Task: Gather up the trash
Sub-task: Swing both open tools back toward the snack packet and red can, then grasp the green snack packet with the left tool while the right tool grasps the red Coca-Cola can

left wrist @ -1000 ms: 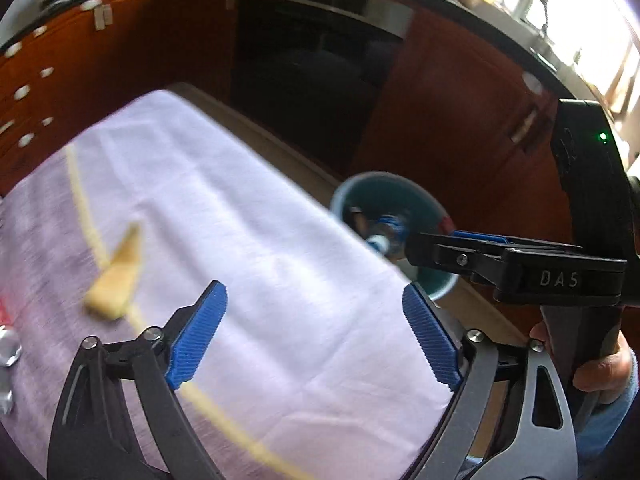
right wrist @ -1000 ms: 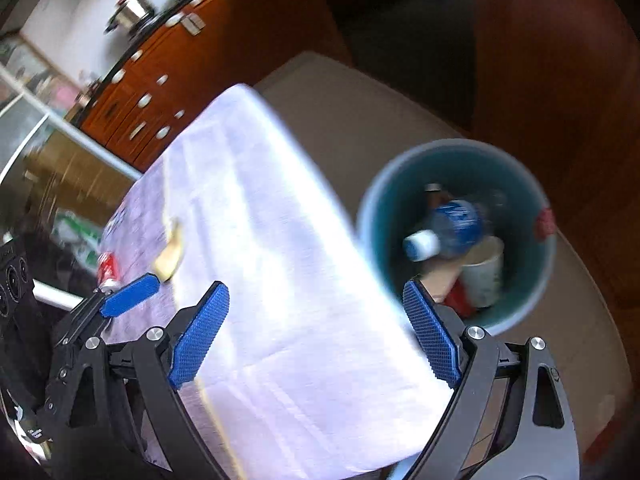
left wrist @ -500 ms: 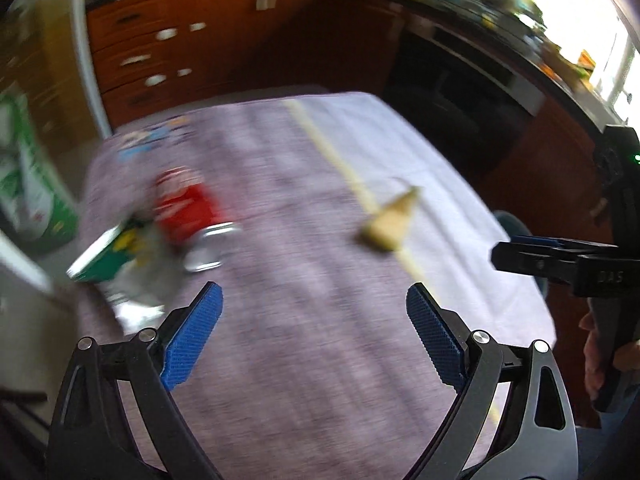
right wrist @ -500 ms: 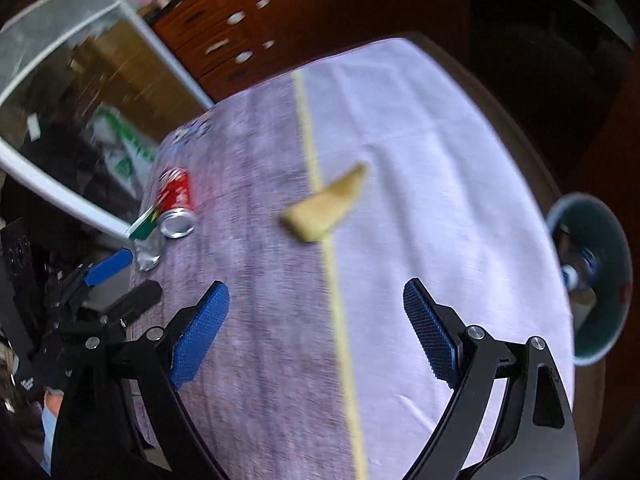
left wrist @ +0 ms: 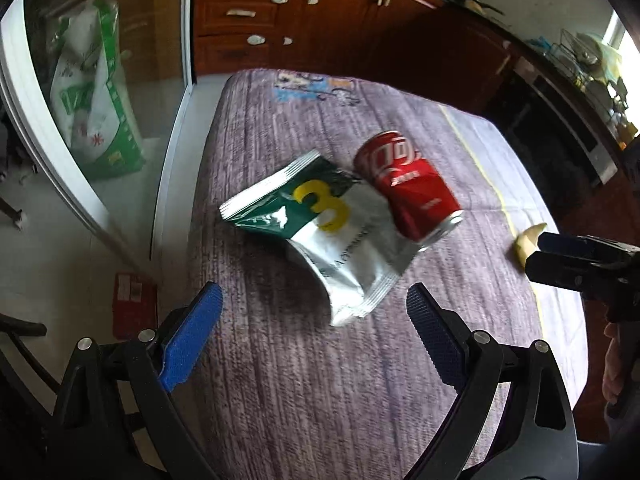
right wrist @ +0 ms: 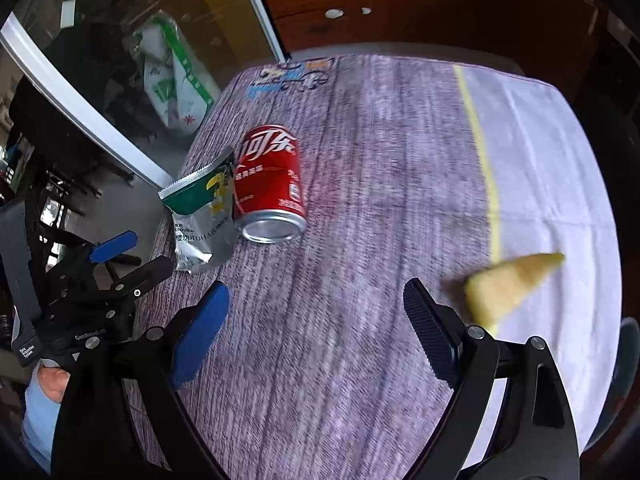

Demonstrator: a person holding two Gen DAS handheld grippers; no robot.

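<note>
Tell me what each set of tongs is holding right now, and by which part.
Nothing is held. The left tongs and right tongs both stand open and empty above the cloth; the can, wrapper and yellow peel lie untouched.

can (left wrist: 408, 188): metal, glossy red paint, bare silver end
snack bag (left wrist: 332, 236): shiny foil/plastic, crinkly, green + silver
tablecloth (left wrist: 304, 380): woven cloth, matt, kinda rough grain
yellow wedge (right wrist: 508, 284): blurry, maybe fruit peel, dull skin
left gripper pads (left wrist: 188, 340): blue rubbery plastic, ribbed texture
gripper frames: black matt plastic w/ metal screws
cabinets (left wrist: 288, 20): wood, semi-gloss varnish
</note>
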